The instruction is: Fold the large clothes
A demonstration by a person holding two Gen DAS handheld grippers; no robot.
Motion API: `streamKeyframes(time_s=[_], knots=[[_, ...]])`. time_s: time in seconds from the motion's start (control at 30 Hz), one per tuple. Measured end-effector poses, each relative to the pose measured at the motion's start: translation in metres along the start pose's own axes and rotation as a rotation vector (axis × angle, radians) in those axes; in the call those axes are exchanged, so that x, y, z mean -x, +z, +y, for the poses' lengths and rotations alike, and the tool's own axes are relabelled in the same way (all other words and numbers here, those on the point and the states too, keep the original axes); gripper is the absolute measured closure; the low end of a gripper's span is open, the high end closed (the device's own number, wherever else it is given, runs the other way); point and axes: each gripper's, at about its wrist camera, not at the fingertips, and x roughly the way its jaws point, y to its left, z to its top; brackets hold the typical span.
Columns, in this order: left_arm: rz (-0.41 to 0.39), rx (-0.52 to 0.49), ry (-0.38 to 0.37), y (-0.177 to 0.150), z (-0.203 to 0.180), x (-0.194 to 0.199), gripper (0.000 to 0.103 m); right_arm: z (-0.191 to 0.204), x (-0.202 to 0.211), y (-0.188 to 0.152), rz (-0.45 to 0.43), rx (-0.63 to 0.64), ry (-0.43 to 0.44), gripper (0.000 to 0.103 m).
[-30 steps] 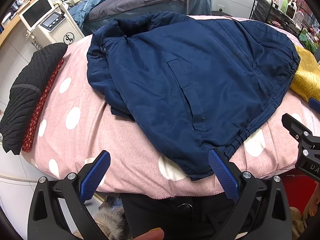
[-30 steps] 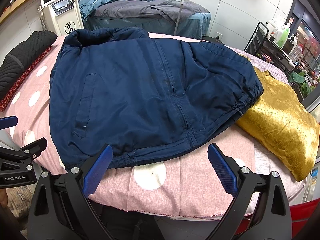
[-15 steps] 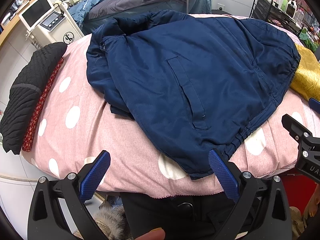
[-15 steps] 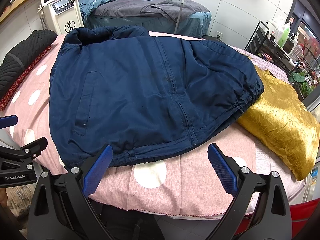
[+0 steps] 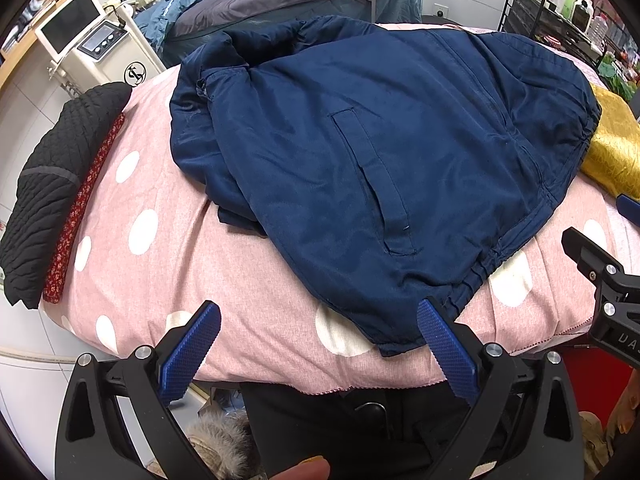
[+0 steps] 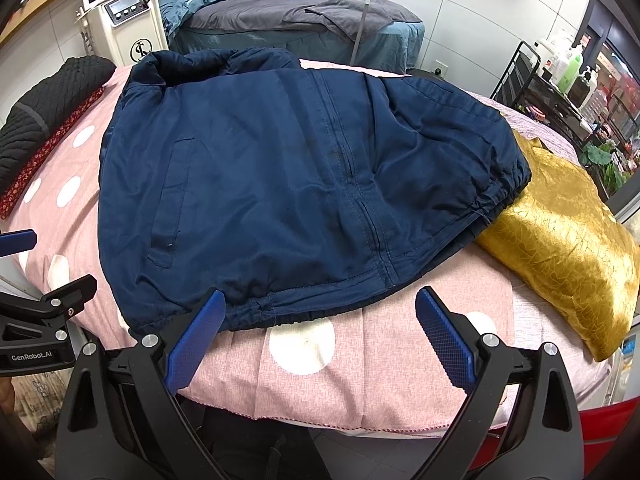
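- Currently the navy blue padded zip-front jacket [image 6: 280, 184] is lying front-up and unfolded on the pink white-dotted bedspread [image 6: 360, 364], its gathered hem [image 6: 256, 308] nearest the person.
- Both the left gripper [image 5: 320, 344] and the right gripper [image 6: 318, 330] are hovering spread wide at that hem, gripping nothing.
- Judging by this, folding is only starting; the next move is calling for pinching the hem corners.
- "GenRobot.AI" is showing on the left gripper's body; the cream wheeled machine [image 6: 124, 28] is bearing a round emblem, its letters unclear.

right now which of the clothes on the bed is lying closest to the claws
The navy jacket: its gathered hem lies just ahead of both open claws, while the gold garment and black quilted one sit off at the sides.
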Motion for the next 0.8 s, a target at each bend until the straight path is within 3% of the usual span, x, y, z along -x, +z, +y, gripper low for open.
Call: streamKeyframes(time_s=[0.8], knots=[[0.022,-0.004,0.001,-0.0008,-0.0024,-0.007,0.006,0.0009,-0.0057,-0.0017,0.017,0.002,0.006,0.008]])
